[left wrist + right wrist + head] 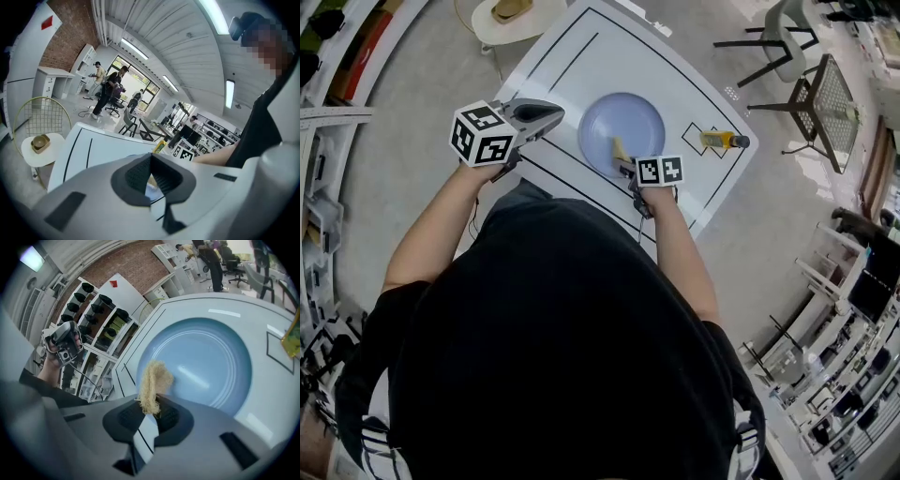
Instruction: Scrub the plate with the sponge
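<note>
— Grey shell of the right gripper (149, 416) fills the bottom of its own view. What have its jaws got?

— They pinch the sponge (153, 380), a pale yellow fibrous tuft. It sticks out of the dark pads and leans over the near rim of the plate (206, 362). Whether it presses on the plate I cannot tell.

— And the plate?

— Light blue and round, lying flat near the middle of the white table (581, 56), inside black lines drawn on the top.

— The other claw?

— The left gripper (151, 176) has its jaws pressed together at the tips, with nothing between them. It is held in the air at the table's near left edge, apart from the plate.

— Anything else on the top?

— A yellow bottle (724, 140) with a dark cap lies on its side in a small drawn rectangle. It is right of the plate and not touching it.

— And the room?

— Grey floor (412, 141) all round. Past the table's far corner stands a small round side table (546, 26) bearing a tan bowl (40, 142). Dark-legged chairs (783, 37) stand to the right and shelving (101, 319) to the left. There is a brick wall (70, 42), and strip lights (135, 49) run along a ribbed ceiling. People (108, 89) stand by bright windows at the far end.
</note>
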Available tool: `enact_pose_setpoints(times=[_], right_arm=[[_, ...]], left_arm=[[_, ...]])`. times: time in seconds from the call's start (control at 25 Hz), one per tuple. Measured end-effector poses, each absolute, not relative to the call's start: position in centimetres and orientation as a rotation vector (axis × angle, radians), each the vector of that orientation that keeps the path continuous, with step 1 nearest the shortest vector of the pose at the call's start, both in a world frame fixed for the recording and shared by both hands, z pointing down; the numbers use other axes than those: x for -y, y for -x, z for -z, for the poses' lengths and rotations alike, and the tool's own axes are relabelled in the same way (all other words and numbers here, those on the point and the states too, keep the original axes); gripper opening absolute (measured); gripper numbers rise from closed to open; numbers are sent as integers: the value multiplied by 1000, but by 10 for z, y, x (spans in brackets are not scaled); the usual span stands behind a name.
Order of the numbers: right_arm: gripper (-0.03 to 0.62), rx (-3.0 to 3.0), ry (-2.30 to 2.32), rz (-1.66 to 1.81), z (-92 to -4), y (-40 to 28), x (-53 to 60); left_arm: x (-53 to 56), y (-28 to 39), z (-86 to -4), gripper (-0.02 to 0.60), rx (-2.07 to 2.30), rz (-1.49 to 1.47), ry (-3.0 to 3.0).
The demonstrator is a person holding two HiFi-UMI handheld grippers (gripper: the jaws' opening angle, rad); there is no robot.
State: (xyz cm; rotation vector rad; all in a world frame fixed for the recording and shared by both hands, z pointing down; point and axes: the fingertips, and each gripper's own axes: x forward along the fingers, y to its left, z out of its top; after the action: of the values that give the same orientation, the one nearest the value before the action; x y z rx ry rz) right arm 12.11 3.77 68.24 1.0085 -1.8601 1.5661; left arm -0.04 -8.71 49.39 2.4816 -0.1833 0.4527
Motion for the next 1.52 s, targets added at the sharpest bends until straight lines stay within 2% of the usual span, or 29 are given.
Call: enact_pose_setpoints(times=[1.24,1.52], right_arm=[[37,2177,-1340,-1161,-523,-205,-21],[37,2156,-1428,-903,-494,-218,-23]], left_arm=[[38,-63,-419,3,128,-490,-2642],[33,-61,-412,3,149,-479,-2657]])
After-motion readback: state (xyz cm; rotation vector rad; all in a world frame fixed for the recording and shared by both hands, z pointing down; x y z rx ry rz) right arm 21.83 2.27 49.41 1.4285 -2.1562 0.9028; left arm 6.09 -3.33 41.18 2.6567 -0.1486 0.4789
